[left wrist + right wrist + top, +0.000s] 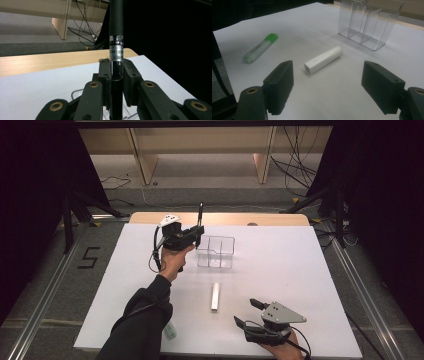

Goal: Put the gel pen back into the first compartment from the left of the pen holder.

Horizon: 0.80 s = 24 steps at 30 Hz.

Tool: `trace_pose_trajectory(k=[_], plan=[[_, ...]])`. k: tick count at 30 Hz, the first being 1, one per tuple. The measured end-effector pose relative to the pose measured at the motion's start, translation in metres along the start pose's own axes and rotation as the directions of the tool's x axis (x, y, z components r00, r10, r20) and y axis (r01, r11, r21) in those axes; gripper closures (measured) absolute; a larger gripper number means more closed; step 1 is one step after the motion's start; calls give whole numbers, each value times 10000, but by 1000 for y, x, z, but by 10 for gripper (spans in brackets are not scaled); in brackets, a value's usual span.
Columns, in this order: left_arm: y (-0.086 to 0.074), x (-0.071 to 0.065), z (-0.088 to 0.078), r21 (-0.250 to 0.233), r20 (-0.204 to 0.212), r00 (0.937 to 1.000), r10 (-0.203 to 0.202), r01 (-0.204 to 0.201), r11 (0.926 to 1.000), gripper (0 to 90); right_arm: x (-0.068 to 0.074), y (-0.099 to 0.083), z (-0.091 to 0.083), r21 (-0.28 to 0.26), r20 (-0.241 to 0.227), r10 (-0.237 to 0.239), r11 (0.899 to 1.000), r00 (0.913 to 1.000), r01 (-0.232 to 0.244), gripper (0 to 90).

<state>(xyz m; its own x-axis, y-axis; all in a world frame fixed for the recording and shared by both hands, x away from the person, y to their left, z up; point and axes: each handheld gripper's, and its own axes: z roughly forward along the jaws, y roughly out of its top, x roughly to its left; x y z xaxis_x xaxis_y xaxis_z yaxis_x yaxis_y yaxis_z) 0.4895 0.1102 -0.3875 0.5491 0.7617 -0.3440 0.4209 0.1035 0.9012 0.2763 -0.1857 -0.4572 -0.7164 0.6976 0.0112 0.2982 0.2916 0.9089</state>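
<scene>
Your left gripper (116,75) jaws pinch an upright black pen (116,37); beyond them, white table (37,85), wooden edge, grey floor. Your right gripper (328,87) jaws stand spread, white rectangular stick (323,59) ahead between them.

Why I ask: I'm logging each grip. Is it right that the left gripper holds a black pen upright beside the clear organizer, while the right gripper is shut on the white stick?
Not quite. The right gripper is open, with the white stick lying apart on the table, as the right gripper view shows. The left gripper does hold the black pen upright beside the clear organizer.
</scene>
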Motion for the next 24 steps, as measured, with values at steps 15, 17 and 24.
trace_pose_trajectory(k=[15, 17, 24], plan=[[1, 5, 22, 56, -316, 9992, -246, 247, 9997, 790, 2, -1, 0, 28, -72, -16, 10000, 10000, 16, 268], [1, 5, 24, 47, -353, 9991, -231, 233, 9997, 790, 1, -1, 0, 48, -78, -57, 10000, 10000, 57, 268], [-3, 6, 32, 115, -490, 9988, -9, 15, 9999, 789, 2, -2, 0, 48, -92, -97, 9999, 9999, 97, 269]])
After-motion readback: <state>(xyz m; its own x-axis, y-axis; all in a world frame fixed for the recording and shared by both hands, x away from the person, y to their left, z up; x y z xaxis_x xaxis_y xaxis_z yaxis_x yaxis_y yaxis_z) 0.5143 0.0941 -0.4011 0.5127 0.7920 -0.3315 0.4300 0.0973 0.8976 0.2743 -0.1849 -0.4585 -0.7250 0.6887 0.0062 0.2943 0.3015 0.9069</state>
